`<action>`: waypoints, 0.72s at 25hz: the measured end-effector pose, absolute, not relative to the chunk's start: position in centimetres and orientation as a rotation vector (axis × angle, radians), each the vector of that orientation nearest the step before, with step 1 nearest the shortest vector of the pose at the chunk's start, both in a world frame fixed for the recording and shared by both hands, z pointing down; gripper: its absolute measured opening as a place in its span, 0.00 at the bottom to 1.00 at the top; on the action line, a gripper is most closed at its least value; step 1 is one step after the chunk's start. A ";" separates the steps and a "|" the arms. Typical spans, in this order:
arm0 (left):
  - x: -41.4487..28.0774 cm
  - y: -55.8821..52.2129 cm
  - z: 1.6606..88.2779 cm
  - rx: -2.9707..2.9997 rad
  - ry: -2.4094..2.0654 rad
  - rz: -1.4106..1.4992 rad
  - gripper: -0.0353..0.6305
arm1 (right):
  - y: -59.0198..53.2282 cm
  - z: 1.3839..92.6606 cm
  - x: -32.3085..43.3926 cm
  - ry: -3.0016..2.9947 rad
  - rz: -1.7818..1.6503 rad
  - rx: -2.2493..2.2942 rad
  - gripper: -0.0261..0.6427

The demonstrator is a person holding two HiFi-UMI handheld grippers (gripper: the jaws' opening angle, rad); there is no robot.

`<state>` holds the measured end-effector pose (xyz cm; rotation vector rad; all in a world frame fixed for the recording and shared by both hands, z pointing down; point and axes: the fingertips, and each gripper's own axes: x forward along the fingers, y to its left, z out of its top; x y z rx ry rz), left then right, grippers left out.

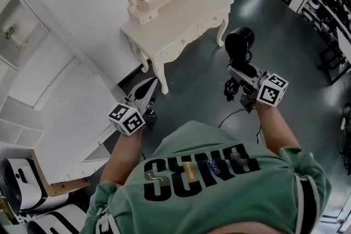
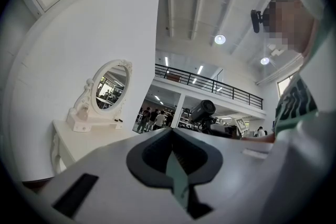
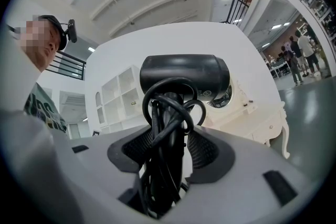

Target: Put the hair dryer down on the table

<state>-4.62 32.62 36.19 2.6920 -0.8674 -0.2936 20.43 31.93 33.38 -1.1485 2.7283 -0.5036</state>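
Head view tells us the putting-down is all ahead: our right gripper (image 1: 239, 73) clamps the hair dryer (image 1: 239, 43) by its handle, in the air well apart from the white table (image 1: 184, 15), while our left gripper (image 1: 149, 86) is closed, empty.

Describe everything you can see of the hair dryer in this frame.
The hair dryer is black and plastic-looking, with a rounded barrel and a handle running back into the jaws. Its cord is looped in coils around the handle. The right gripper clamps handle and cord, holding it in the air, apart from the white table.
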 end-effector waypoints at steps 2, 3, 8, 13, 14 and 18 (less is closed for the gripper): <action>-3.2 32.6 36.0 2.692 -0.878 -0.300 0.07 | 31.8 33.1 21.5 2.741 -0.500 -1.129 0.34; -2.5 32.6 36.0 2.692 -0.883 -0.304 0.07 | 31.8 33.1 22.1 2.746 -0.498 -1.121 0.34; 0.6 32.0 36.0 2.685 -0.916 -0.317 0.07 | 30.8 32.9 25.0 2.767 -0.493 -1.079 0.34; 3.0 30.8 36.4 2.674 -0.926 -0.312 0.07 | 29.2 33.4 27.3 2.778 -0.503 -1.063 0.34; 3.0 30.1 36.6 2.671 -0.926 -0.305 0.07 | 28.4 33.6 27.5 2.775 -0.509 -1.063 0.34; 1.9 26.9 37.9 2.655 -0.931 -0.284 0.07 | 24.7 34.7 26.8 2.762 -0.540 -1.066 0.34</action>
